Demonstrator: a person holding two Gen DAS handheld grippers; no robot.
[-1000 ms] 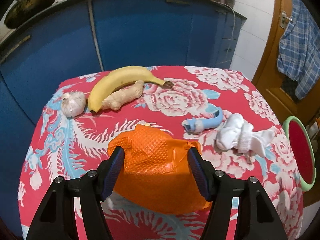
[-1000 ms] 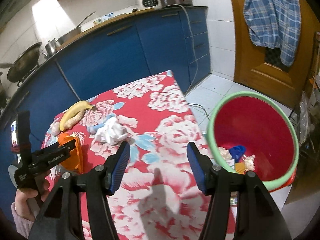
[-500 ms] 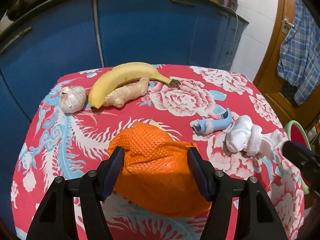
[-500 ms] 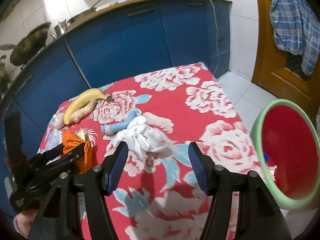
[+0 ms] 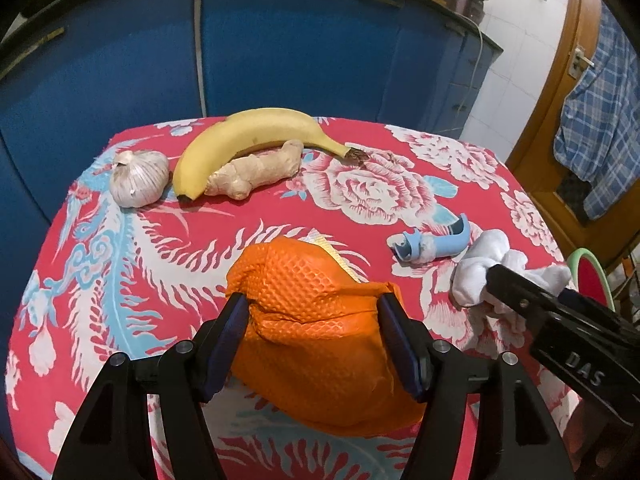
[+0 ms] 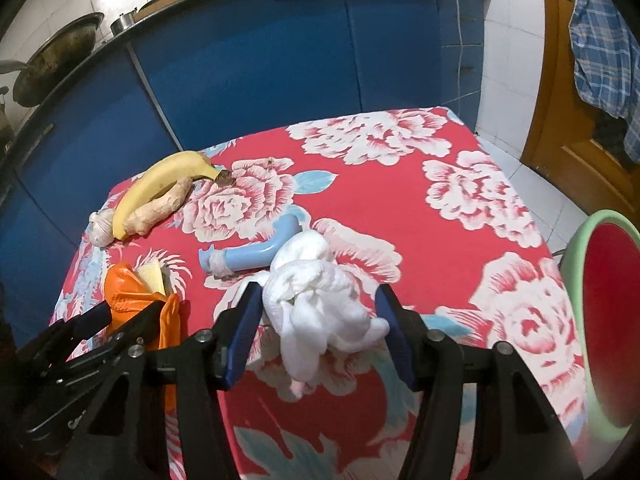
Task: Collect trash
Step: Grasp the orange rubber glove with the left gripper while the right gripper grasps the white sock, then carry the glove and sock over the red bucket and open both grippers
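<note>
A crumpled orange plastic bag (image 5: 320, 320) lies on the red floral tablecloth (image 5: 132, 264). My left gripper (image 5: 316, 340) is open, with its fingers on either side of the bag. A crumpled white tissue wad (image 6: 316, 300) lies near the table's right side. My right gripper (image 6: 320, 328) is open around it. The right gripper also shows in the left wrist view (image 5: 560, 332) over the tissue (image 5: 476, 276). A bent light blue plastic piece (image 6: 256, 256) lies just beyond the tissue. A red bin with a green rim (image 6: 608, 320) stands beside the table on the right.
A banana (image 5: 248, 140), a ginger root (image 5: 256, 172) and a garlic bulb (image 5: 138, 178) lie at the table's far left. Blue cabinets (image 5: 280, 48) stand behind the table. A wooden door with a plaid cloth (image 6: 600, 40) is at the right.
My right gripper has swung from the bin to the table and now straddles the white tissue. My left gripper has edged forward around the orange bag.
</note>
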